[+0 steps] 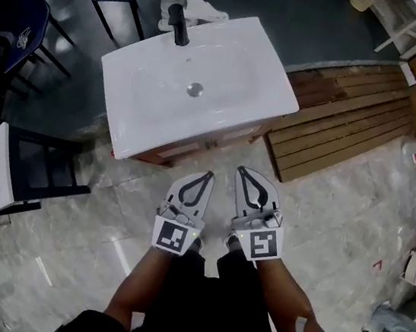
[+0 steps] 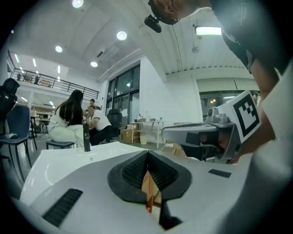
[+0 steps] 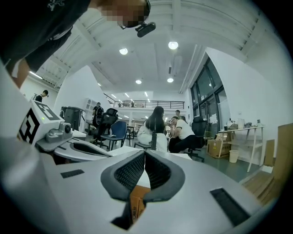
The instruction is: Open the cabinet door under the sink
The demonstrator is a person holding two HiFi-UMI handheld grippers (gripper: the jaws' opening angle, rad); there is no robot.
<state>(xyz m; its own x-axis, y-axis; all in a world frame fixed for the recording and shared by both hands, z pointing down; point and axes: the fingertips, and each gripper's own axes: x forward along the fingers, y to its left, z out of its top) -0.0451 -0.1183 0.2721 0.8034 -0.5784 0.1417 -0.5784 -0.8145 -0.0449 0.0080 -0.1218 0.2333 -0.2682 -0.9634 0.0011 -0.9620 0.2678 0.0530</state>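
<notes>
In the head view, your left gripper (image 1: 206, 178) and right gripper (image 1: 242, 174) hang side by side, just short of the brown wooden cabinet door (image 1: 231, 135) under the white ceramic sink (image 1: 147, 107). In the left gripper view, the fingers (image 2: 132, 171) are clenched on nothing. The right gripper view shows the same. No handle shows, so you will likely need to release one pair, dip below the basin rim and catch the door's edge.

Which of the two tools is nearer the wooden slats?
The right tool, on the side of the wooden slats; the left tool lies farther off.

Bright ceiling lights (image 3: 172, 45); fisheye views darken at edges.
</notes>
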